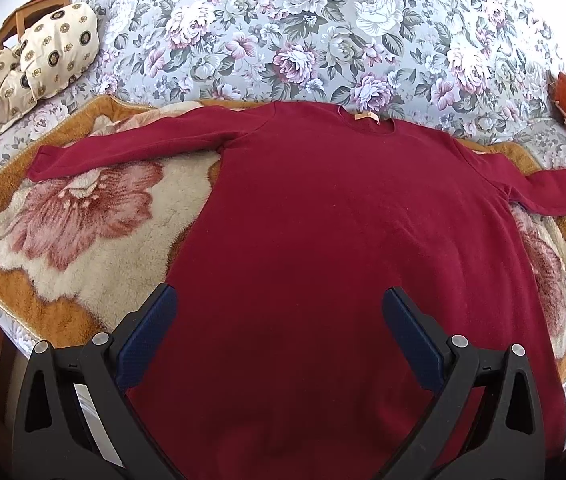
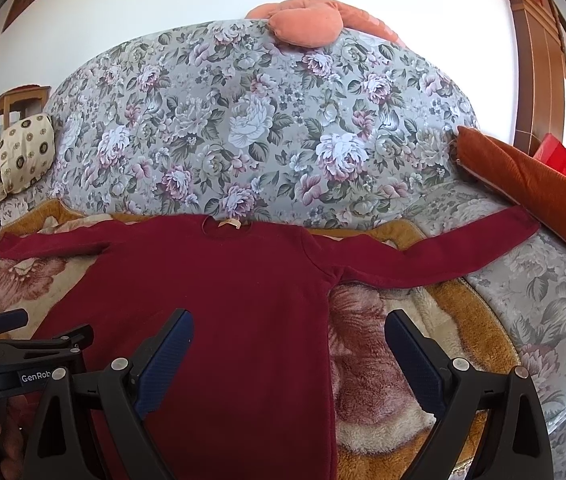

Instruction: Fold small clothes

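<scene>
We see a dark red sweater (image 1: 323,216) spread flat on a plush blanket (image 1: 95,240), sleeves out, our left gripper (image 1: 279,332) fingers apart above its hem, our right gripper (image 2: 289,354) fingers apart, straddling its side edge

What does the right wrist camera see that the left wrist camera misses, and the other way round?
Only the right wrist view shows the peach cushion on top of the floral bedding, a red bag, the wooden frame at the right, and the left gripper seen from the side. Only the left wrist view shows the sweater's whole left sleeve down to its cuff. Both show the dark red sweater spread flat on the fleece blanket, the patterned pillows, the orange bolster, and an open gripper hovering above.
</scene>
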`<move>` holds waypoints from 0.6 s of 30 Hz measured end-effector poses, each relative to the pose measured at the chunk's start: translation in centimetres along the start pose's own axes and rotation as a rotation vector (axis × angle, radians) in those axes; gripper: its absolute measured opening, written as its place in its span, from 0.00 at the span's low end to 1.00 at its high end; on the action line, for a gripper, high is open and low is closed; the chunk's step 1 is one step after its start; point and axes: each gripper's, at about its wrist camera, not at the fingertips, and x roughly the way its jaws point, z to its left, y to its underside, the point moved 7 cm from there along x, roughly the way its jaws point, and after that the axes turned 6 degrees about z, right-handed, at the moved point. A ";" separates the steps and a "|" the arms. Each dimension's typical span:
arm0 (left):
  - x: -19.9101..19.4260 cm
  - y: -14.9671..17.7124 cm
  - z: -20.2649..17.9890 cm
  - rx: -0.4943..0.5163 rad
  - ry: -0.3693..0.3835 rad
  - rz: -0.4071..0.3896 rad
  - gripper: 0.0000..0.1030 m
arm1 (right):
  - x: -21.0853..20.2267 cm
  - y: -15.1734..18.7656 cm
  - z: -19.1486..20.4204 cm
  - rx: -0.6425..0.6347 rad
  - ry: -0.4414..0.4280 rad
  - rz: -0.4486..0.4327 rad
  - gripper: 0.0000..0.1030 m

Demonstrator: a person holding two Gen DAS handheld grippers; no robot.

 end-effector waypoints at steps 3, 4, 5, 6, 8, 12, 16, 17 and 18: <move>0.0 0.0 0.0 -0.001 0.001 0.001 1.00 | 0.0 -0.1 0.0 0.001 -0.001 -0.002 0.93; 0.0 0.0 0.0 -0.001 0.001 0.002 1.00 | 0.1 0.0 -0.1 0.002 -0.001 -0.002 0.93; 0.0 0.0 0.0 -0.001 0.000 0.001 1.00 | 0.0 0.0 -0.1 0.003 -0.001 -0.002 0.93; 0.0 0.0 0.0 -0.001 0.000 0.000 1.00 | 0.0 0.0 0.0 0.002 -0.002 -0.002 0.93; 0.0 0.0 0.0 -0.002 0.001 0.000 1.00 | 0.1 0.0 -0.1 0.003 -0.001 -0.001 0.93; 0.0 0.1 0.1 -0.003 0.001 -0.001 1.00 | 0.1 0.0 -0.1 0.003 -0.001 -0.003 0.93; 0.0 0.2 0.0 -0.004 0.002 -0.001 1.00 | 0.0 0.0 -0.1 0.004 -0.002 -0.002 0.93; 0.0 0.2 0.1 -0.004 0.002 -0.002 1.00 | 0.0 0.0 -0.2 0.003 -0.002 -0.002 0.93; 0.0 0.2 0.0 -0.005 0.003 -0.001 1.00 | 0.0 0.0 -0.1 0.003 -0.002 -0.003 0.93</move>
